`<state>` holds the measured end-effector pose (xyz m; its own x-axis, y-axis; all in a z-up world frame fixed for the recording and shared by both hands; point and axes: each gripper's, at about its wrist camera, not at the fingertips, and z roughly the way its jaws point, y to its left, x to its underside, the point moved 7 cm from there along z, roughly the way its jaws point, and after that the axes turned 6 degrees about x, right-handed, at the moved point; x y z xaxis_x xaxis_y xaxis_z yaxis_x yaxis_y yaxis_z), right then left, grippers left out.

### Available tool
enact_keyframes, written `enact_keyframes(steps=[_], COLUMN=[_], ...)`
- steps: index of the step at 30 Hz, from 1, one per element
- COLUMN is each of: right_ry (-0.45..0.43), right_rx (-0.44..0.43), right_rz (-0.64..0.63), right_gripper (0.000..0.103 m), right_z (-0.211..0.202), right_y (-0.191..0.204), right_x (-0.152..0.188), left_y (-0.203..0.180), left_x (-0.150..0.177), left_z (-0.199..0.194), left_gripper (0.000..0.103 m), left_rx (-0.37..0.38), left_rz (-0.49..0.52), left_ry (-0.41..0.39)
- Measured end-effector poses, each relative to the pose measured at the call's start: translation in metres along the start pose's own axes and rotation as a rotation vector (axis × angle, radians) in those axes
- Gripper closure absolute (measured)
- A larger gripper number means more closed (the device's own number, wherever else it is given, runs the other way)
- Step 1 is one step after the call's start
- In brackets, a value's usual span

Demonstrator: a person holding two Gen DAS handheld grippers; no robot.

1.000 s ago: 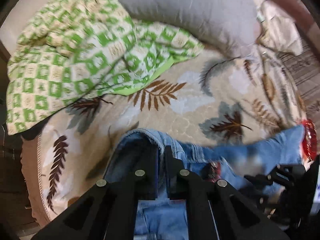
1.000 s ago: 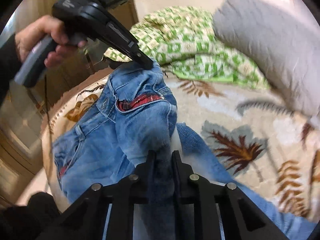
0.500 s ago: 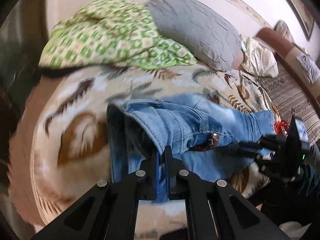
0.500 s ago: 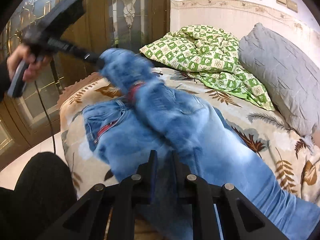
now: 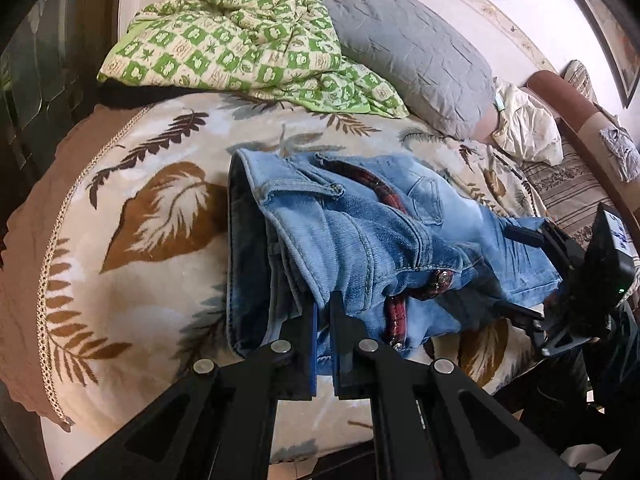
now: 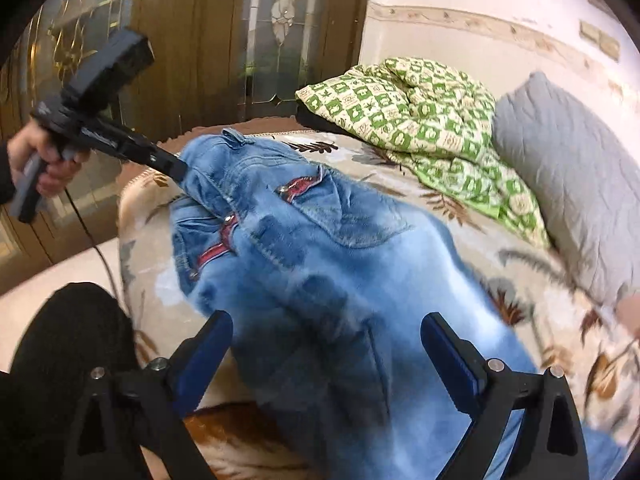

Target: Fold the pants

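We see the blue jeans (image 5: 360,248) lying folded lengthwise on the leaf-print blanket (image 5: 160,216), near its front edge; the green checked quilt (image 5: 240,48) and grey pillow (image 5: 412,44) sit behind the jeans. The left gripper (image 5: 323,308) is clamped on the waistband edge of the jeans. The right gripper (image 6: 326,334) has its jaws spreading apart, denim lying between them, pads clear of the cloth.

1. Right gripper (image 6: 326,344) lower frame: jaws opening, wide apart, jeans (image 6: 320,272) between them, pads clear.
2. Left gripper (image 6: 182,168) upper left, hand-held, clamped on jeans waistband.
3. Green checkered blanket (image 6: 424,120) and grey pillow (image 6: 572,176) upper right.
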<state>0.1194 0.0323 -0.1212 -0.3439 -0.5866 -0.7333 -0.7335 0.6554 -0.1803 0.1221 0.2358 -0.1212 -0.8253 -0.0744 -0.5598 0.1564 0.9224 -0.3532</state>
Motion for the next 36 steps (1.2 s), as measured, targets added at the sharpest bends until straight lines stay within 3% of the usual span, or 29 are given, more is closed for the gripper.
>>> enact_keyframes(steps=[5, 6, 7, 8, 9, 12, 16, 20, 22, 29, 30, 32, 33, 34, 35, 36], right_ry=[0.049, 0.067, 0.082, 0.101, 0.123, 0.083, 0.023, 0.084, 0.145, 0.103, 0.099, 0.086, 0.08, 0.074, 0.071, 0.069], right_rx=[0.09, 0.101, 0.09, 0.09, 0.107, 0.101, 0.129, 0.13, 0.114, 0.122, 0.132, 0.2, 0.244, 0.269, 0.25, 0.227], right_rz=[-0.181, -0.222, -0.248, -0.259, -0.279, -0.319, -0.39, -0.419, -0.394, -0.271, -0.272, -0.275, -0.268, -0.253, -0.215, -0.183], right_gripper=[0.008, 0.02, 0.065, 0.088, 0.093, 0.095, 0.095, 0.095, 0.095, 0.086, 0.079, 0.054, 0.03, 0.021, 0.012, 0.011], right_z=[0.032, 0.04, 0.046, 0.05, 0.055, 0.041, 0.012, 0.032, 0.052, 0.056, 0.055, 0.055, 0.054, 0.051, 0.045, 0.039], right_y=[0.008, 0.013, 0.018, 0.019, 0.021, 0.033, 0.057, 0.082, 0.088, 0.08, 0.079, 0.071, 0.066, 0.06, 0.053, 0.048], right_x=[-0.008, -0.008, -0.008, -0.007, -0.006, -0.007, -0.002, 0.016, 0.031, 0.034, 0.034, 0.031, 0.029, 0.027, 0.025, 0.025], left_y=[-0.001, -0.001, -0.002, -0.003, -0.004, -0.006, 0.004, 0.028, 0.038, 0.039, 0.038, 0.039, 0.037, 0.037, 0.041, 0.045], left_x=[-0.002, -0.003, -0.003, -0.003, -0.004, -0.007, 0.002, 0.032, 0.047, 0.053, 0.053, 0.05, 0.05, 0.05, 0.05, 0.05], left_z=[-0.002, -0.003, -0.004, -0.005, -0.008, -0.024, -0.029, 0.004, 0.024, 0.035, 0.036, 0.035, 0.033, 0.03, 0.025, 0.018], left_gripper=[0.098, 0.098, 0.098, 0.098, 0.098, 0.098, 0.098, 0.098, 0.097, 0.096, 0.095, 0.095, 0.093, 0.083, 0.052, 0.033], left_rx=[-0.015, -0.016, -0.018, -0.015, -0.012, -0.006, 0.008, -0.036, -0.039, -0.073, -0.086, -0.094, -0.1, -0.117, -0.146, -0.205], left_rz=[0.015, 0.018, 0.02, 0.02, 0.026, 0.043, 0.011, -0.039, -0.08, -0.082, -0.08, -0.084, -0.082, -0.078, -0.076, -0.083], left_ry=[0.002, -0.001, -0.007, -0.01, -0.018, -0.064, -0.077, 0.014, 0.06, 0.053, 0.053, 0.05, 0.049, 0.048, 0.046, 0.036])
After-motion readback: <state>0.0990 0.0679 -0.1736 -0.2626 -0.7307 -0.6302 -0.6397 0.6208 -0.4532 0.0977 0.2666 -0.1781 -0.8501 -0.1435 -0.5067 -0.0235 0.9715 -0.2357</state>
